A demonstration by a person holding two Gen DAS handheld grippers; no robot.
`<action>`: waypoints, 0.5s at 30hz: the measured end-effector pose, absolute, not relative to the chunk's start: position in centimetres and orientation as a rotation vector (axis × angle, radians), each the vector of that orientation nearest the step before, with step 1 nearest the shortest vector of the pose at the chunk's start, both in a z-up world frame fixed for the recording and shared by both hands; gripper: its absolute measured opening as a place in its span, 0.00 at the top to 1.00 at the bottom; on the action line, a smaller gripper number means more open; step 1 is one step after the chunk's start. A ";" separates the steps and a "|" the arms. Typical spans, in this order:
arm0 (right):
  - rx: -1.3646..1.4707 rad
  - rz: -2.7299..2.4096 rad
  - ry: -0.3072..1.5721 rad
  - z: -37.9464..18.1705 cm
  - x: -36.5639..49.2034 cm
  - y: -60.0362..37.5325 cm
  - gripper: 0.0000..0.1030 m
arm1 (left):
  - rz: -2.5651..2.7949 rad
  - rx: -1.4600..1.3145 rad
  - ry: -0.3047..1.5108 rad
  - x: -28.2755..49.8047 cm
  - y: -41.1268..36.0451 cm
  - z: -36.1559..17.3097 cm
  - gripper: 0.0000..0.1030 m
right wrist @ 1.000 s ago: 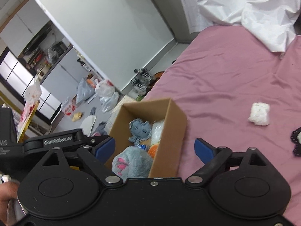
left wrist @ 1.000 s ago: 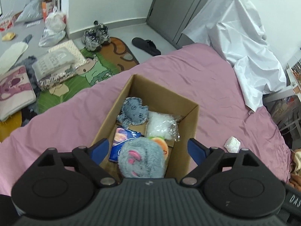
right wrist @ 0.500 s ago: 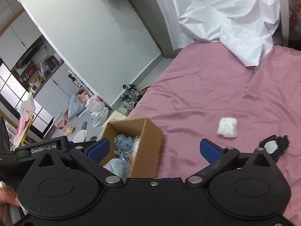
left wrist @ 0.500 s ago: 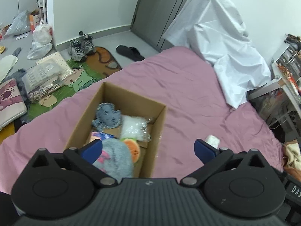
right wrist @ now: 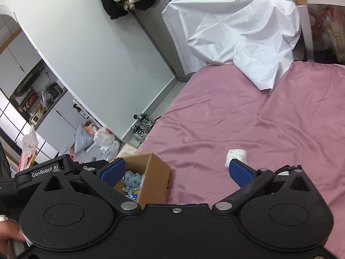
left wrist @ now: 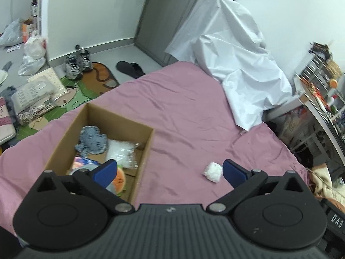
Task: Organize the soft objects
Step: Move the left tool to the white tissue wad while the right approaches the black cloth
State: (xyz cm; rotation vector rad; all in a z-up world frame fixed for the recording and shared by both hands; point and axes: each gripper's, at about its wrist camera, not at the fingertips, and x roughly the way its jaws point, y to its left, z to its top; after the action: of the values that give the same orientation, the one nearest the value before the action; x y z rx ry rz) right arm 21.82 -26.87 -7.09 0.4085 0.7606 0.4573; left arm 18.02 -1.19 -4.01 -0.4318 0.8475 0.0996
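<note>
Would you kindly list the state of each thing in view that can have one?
Left gripper: open, empty.
Right gripper: open, empty.
Box: open-topped, on the bed, partly filled.
Grey plush: lying in the box.
Clear bag: in the box beside the plush.
White bundle: loose on the bed, outside the box.
White sheet: crumpled, draped at the bed's far end.

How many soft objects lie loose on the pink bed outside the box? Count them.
2 visible: a white bundle right of the cardboard box, and a dark item partly hidden behind the right hand-held gripper.
</note>
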 end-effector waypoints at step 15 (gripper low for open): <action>0.503 0.352 0.707 -7.2 22.1 -34.2 0.00 | 0.054 -0.355 0.887 20.5 -7.1 -4.6 0.00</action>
State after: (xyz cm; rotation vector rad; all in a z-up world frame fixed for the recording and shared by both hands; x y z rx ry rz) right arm 22.14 -34.20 -7.16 0.5029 0.7065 0.3522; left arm 20.47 -7.10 -4.63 -0.3545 0.8865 0.0542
